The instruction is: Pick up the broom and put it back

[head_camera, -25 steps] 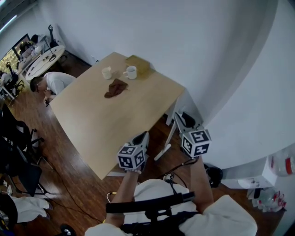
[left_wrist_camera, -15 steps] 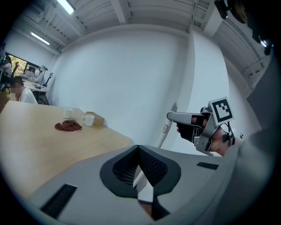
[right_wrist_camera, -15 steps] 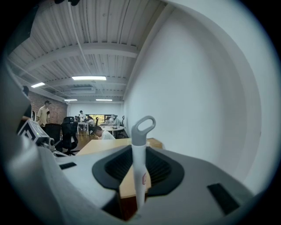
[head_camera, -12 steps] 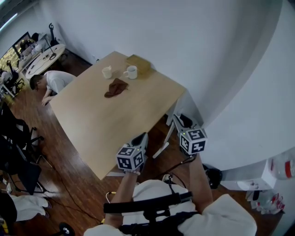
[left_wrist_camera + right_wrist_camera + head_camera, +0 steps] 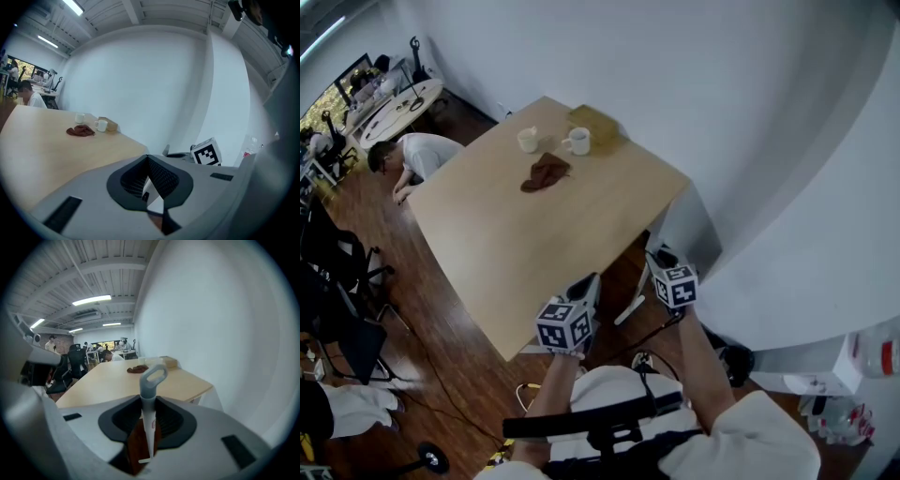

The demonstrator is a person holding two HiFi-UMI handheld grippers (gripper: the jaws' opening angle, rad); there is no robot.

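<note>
The broom shows as a thin white shaft with a grey loop (image 5: 153, 376) at its top, standing upright between the jaws in the right gripper view. My right gripper (image 5: 149, 404) is shut on that shaft just under the loop. In the head view the right gripper (image 5: 660, 256) hangs beside the near right corner of the wooden table (image 5: 516, 253), and the white shaft (image 5: 630, 310) slants down toward the floor below it. The broom's head is hidden. My left gripper (image 5: 586, 282) sits at the table's near edge; its jaws (image 5: 148, 159) meet at the tips with nothing between them.
On the table's far end stand two white mugs (image 5: 577, 142), a brown cloth (image 5: 545, 172) and a tan box (image 5: 594, 120). A curved white wall (image 5: 787, 187) rises at the right. A person (image 5: 412, 155) bends by the table's left side. Cables lie on the wooden floor (image 5: 459, 375).
My right gripper has sunk with the broom in it, from above the table's corner to beside it. The left gripper has hardly moved.
</note>
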